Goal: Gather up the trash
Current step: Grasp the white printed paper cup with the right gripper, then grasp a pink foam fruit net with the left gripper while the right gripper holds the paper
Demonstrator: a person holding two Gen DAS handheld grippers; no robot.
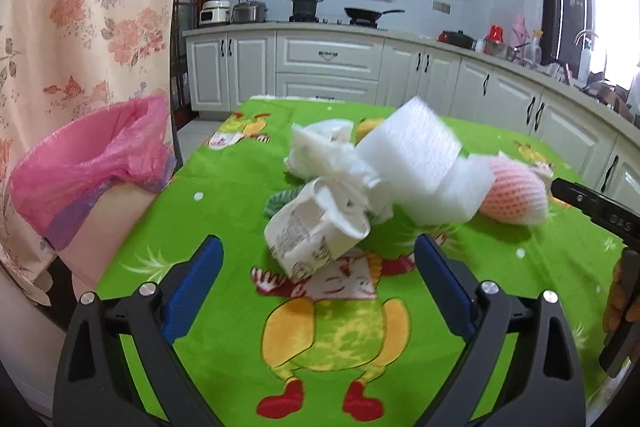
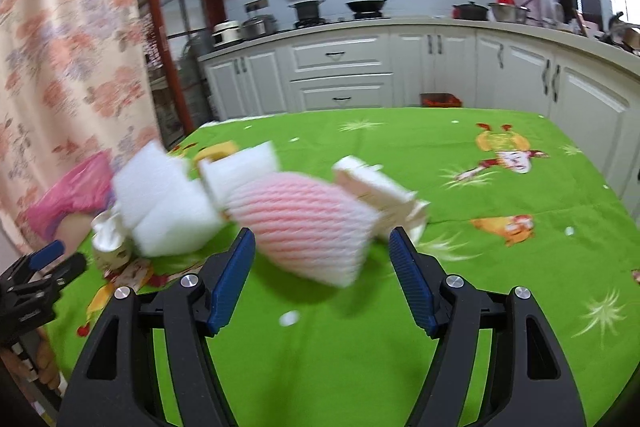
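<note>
A pile of trash lies on the green cartoon tablecloth [image 1: 192, 211]. It holds a crushed paper cup [image 1: 316, 231], crumpled white paper [image 1: 320, 151], a white foam sheet [image 1: 424, 167] and a pink foam fruit net [image 1: 514, 195]. My left gripper [image 1: 318, 241] is open, its blue pads on either side of the cup and apart from it. My right gripper [image 2: 322, 235] is open around the near end of the pink net [image 2: 304, 223], and I see no pad pressing on it. A white box piece [image 2: 380, 191] lies behind the net, with the foam sheet [image 2: 164, 207] and the cup [image 2: 114, 247] to its left.
A bin lined with a pink bag [image 1: 88, 163] stands off the table's left edge, beside a floral curtain [image 1: 80, 7]. White kitchen cabinets [image 1: 328, 59] run behind the table. The right half of the cloth [image 2: 500, 259] carries no objects.
</note>
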